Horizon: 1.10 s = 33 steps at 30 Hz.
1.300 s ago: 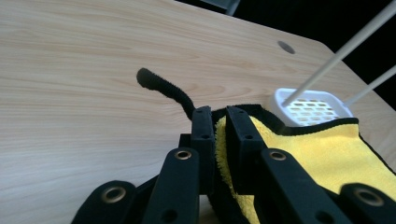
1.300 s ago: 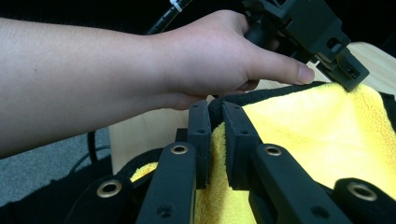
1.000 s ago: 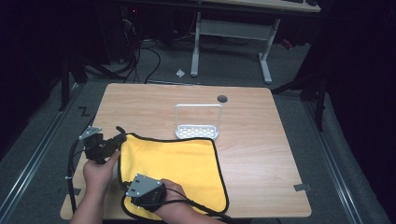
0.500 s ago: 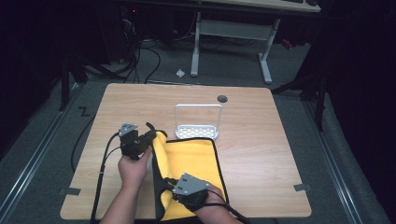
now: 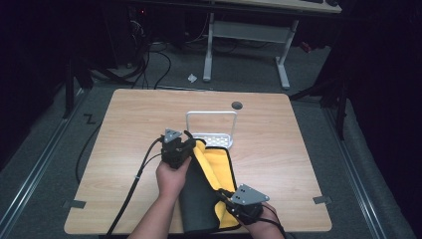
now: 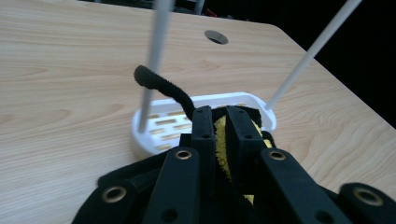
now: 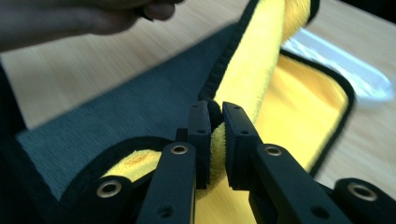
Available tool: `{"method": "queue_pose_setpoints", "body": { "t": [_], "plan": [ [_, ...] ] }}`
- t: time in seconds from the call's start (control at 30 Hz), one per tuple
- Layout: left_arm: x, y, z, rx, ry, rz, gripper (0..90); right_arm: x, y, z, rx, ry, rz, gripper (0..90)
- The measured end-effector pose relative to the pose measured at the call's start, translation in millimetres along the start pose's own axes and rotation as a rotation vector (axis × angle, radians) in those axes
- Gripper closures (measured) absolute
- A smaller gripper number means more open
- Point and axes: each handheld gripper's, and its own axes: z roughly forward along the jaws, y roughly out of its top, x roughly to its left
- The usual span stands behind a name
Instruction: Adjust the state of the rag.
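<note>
A towel [image 5: 211, 172], yellow on one face and dark grey on the other with black edging, lies half folded over itself at the table's near middle. My left gripper [image 5: 191, 144] is shut on its far corner [image 6: 223, 135], next to the white rack [image 5: 211, 129]. In the left gripper view the yellow pile sits pinched between the jaws, and a black loop [image 6: 161, 84] sticks up beyond them. My right gripper [image 5: 224, 195] is shut on the near corner of the towel [image 7: 252, 70]. There the grey underside [image 7: 140, 112] spreads to the left.
The white slotted rack [image 6: 159, 128] with a tall wire handle [image 5: 211, 114] stands just beyond the towel. A round cable hole [image 5: 237, 105] sits near the table's far edge. Bare wood [image 5: 293, 149] lies to the right and left of the towel. Cables trail off the near left edge.
Both grippers have carried the towel's left edge to the right. The flat yellow face has folded over, so the grey underside now shows on the left.
</note>
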Motion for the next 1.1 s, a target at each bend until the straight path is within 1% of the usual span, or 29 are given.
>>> {"method": "queue_pose_setpoints", "body": {
  "t": [0.1,0.2,0.3,0.37,0.43,0.47,0.5,0.57,0.6,0.67,0.7,0.83,0.93,1.03,1.1],
  "plan": [
    [-8.2,-2.4,12.3,0.023,-0.004,0.015,81.6,-8.0,-10.4,-3.9,0.025,-0.013,0.029,82.7],
    [-14.5,-3.6,22.4,0.039,-0.004,0.027,81.2,-12.1,-19.8,-6.4,0.050,-0.021,0.042,82.3],
    [-21.0,-5.0,31.6,0.054,-0.015,0.023,80.6,-15.2,-27.7,-6.4,0.078,-0.019,0.052,81.8],
    [-26.5,-5.4,35.1,0.053,-0.032,0.028,80.8,-16.4,-30.4,-8.6,0.084,-0.013,0.063,81.3],
    [-32.5,-5.0,37.1,0.054,-0.049,0.045,80.3,-15.6,-31.5,-12.9,0.077,-0.018,0.062,81.0],
    [-34.8,-4.6,38.0,0.051,-0.069,0.043,78.7,-14.9,-31.7,-15.2,0.070,-0.017,0.064,80.1],
    [-36.3,-4.2,38.0,0.049,-0.086,0.036,74.6,-14.2,-31.7,-16.9,0.063,-0.020,0.061,78.3],
    [-37.3,-4.0,36.6,0.045,-0.109,0.034,69.1,-13.7,-30.8,-19.1,0.049,-0.027,0.056,71.0],
    [-37.2,-4.1,35.8,0.049,-0.125,0.036,65.4,-13.9,-30.2,-20.1,0.038,-0.027,0.065,69.1],
    [-37.0,-4.9,31.8,0.051,-0.122,0.066,60.8,-14.7,-28.5,-22.1,0.023,-0.039,0.069,65.7],
    [-36.0,-5.2,29.4,0.050,-0.125,0.073,58.9,-15.5,-27.9,-23.0,0.017,-0.047,0.070,64.8],
    [-30.7,-6.9,19.7,0.041,-0.152,0.064,53.5,-19.3,-26.0,-26.9,-0.003,-0.072,0.075,64.3],
    [-27.9,-10.2,12.9,0.046,-0.155,0.069,52.7,-21.4,-25.8,-27.8,-0.007,-0.080,0.085,64.9],
    [-24.5,-17.6,3.8,0.061,-0.149,0.089,52.8,-23.9,-27.8,-23.9,0.006,-0.083,0.085,67.6],
    [-21.7,-26.6,-3.7,0.083,-0.139,0.108,53.5,-26.0,-29.6,-21.0,0.017,-0.080,0.092,70.0]
  ]
}}
